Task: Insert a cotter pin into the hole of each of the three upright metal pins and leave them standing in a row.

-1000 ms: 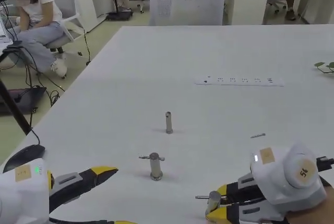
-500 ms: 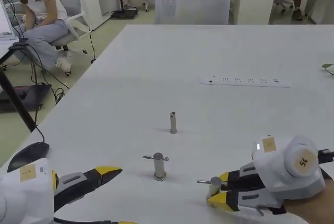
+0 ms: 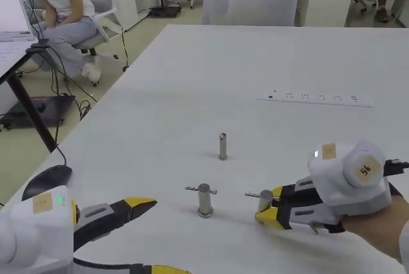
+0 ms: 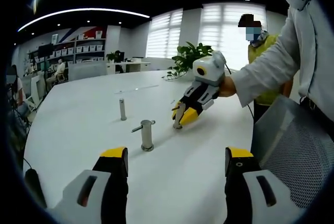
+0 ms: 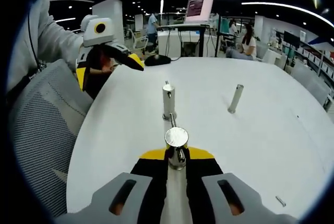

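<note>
Carried forward since a second ago, the right gripper (image 3: pixel 268 207) now holds its metal pin (image 3: pixel 265 198) level with the middle pin (image 3: pixel 204 199), no longer nearer the person than it. Nearest the person, the left gripper (image 3: pixel 153 235) hovers over the white table (image 3: pixel 192 82) with its yellow-tipped jaws spread wide and nothing between them. Ahead of it and to its right, the right gripper's jaws are clamped on the shaft of the held pin, which stands upright with a cotter pin (image 3: pixel 252 195) poking out of its hole toward the left gripper; whether its foot touches the table cannot be told. Just off the right gripper's tips, between the two grippers, the middle pin stands free on its base with a second cotter pin (image 3: pixel 193 190) through its top. Beyond that one, farther from both grippers, a third pin (image 3: pixel 222 146) stands upright, with no cotter pin visible in its hole. Well past the right gripper lies a white power strip (image 3: pixel 313 98). At the table's far edge stands a grey chair (image 3: pixel 249 6), and far off to the left gripper's side a person (image 3: pixel 64 12) sits at another desk.
</note>
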The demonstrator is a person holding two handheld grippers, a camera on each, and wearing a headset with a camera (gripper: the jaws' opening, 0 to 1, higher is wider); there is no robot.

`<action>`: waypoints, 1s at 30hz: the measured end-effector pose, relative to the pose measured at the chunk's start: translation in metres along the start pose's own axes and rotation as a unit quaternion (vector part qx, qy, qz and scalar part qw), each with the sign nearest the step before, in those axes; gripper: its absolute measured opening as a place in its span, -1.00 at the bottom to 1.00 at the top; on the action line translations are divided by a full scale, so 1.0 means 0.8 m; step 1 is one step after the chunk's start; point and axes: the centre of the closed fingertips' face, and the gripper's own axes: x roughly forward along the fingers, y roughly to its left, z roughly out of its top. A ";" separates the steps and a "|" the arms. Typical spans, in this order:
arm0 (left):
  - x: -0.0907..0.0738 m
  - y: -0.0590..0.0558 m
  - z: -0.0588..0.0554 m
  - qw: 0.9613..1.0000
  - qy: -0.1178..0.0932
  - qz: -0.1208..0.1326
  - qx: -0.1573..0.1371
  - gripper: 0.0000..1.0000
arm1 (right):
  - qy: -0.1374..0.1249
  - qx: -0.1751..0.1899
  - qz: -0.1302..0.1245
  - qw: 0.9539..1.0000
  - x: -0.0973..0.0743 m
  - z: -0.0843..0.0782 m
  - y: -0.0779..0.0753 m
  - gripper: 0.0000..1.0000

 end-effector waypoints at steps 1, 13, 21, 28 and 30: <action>0.000 0.000 0.000 1.000 0.000 0.000 0.000 0.51 | 0.000 0.001 0.000 1.000 0.001 0.000 -0.001 -0.75; -0.001 0.000 0.000 1.000 -0.003 -0.002 0.000 0.51 | 0.008 0.001 0.007 1.000 0.015 -0.002 -0.001 -0.75; -0.002 -0.003 0.001 1.000 -0.002 -0.001 0.001 0.50 | 0.007 0.006 0.012 1.000 0.018 -0.007 0.002 -0.75; -0.003 -0.004 0.002 1.000 -0.002 0.000 0.001 0.49 | -0.002 0.019 0.022 1.000 0.020 -0.005 0.003 -0.72; -0.004 -0.004 0.003 1.000 -0.002 0.000 0.002 0.49 | -0.002 0.018 0.020 1.000 0.020 -0.005 0.003 -0.71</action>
